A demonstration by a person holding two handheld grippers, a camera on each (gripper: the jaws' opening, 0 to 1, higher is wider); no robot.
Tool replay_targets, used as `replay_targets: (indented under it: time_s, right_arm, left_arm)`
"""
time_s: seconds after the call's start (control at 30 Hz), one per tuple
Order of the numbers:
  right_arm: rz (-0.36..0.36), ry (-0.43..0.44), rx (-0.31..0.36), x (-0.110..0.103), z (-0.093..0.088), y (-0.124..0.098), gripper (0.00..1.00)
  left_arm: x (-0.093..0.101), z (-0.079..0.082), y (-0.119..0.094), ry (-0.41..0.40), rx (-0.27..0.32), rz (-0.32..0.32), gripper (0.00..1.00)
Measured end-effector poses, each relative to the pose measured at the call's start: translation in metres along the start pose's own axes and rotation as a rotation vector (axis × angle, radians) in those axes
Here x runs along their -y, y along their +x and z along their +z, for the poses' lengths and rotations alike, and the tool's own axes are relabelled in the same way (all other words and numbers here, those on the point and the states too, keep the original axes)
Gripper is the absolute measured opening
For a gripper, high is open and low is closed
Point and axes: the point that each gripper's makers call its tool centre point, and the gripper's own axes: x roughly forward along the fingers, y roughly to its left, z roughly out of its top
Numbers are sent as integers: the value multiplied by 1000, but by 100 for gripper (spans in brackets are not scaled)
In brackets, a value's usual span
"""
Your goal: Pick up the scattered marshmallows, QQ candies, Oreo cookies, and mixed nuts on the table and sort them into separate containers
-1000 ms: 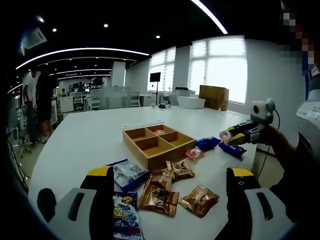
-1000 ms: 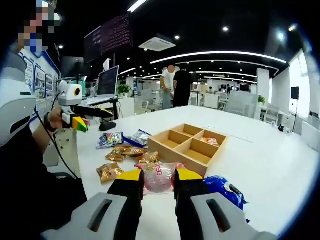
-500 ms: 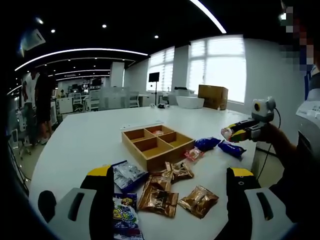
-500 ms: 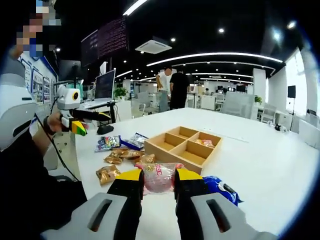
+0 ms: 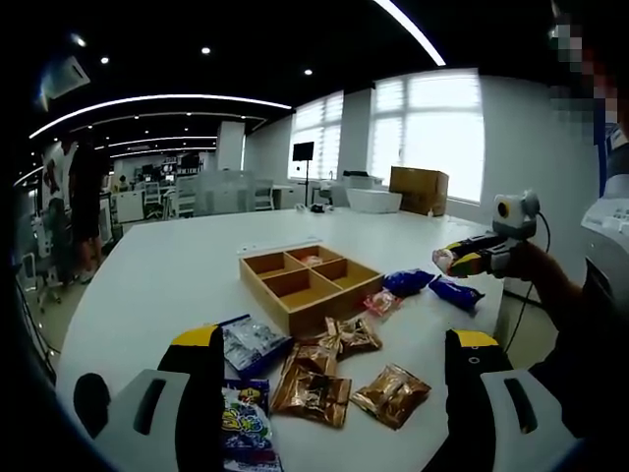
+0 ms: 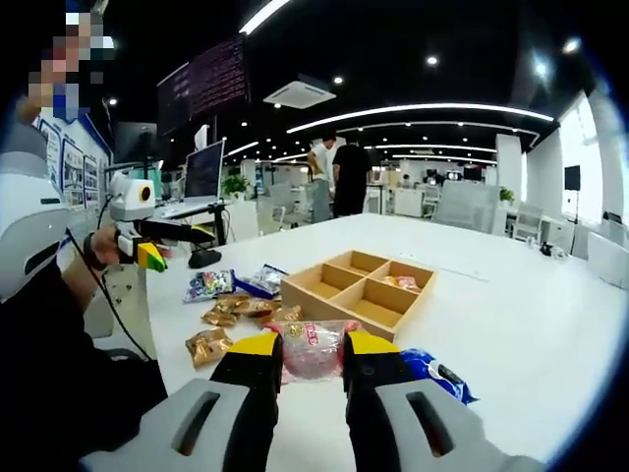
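The pink, clear-wrapped packet of sweets (image 6: 312, 351) sits clamped between the yellow-tipped jaws of the right gripper (image 6: 310, 356), held up off the white bench (image 6: 511, 324) on the near side of the shallow wooden tray with four compartments (image 6: 360, 292). In the left gripper view the same right gripper (image 5: 462, 261) comes in from the right, a hand behind it, with the pink packet (image 5: 444, 261) at its tip, raised above two blue snack packets (image 5: 430, 286) that lie on the bench (image 5: 167, 275) beside the wooden tray (image 5: 310, 282).

One far compartment of the tray holds a small pink-and-orange packet (image 6: 403, 282); the other three look bare. A blue packet (image 6: 437, 372) lies on the bench just to the right of the right gripper's jaws.

The left gripper (image 5: 334, 349) has its jaws spread wide with nothing between them, hovering over the near edge of the bench. Under and ahead of it lie several shiny brown foil packets (image 5: 346, 379), a silvery clear packet with a blue edge (image 5: 250, 339) and a bright multicoloured candy packet (image 5: 242, 423) touching the inner side of its left jaw in the picture. A small pink packet (image 5: 381, 302) rests against the tray's near corner. In the right gripper view the left gripper (image 6: 162, 246) shows at the left, above the bench edge, near the brown foil packets (image 6: 226, 320).
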Motion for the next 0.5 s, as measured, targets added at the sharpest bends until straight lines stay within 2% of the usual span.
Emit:
replay_targets:
  time_s: [0.5]
  right_arm:
    - [-6,3,37,7,8,4,21]
  left_arm:
    - [-1,-2,-1,-6,0,4,96]
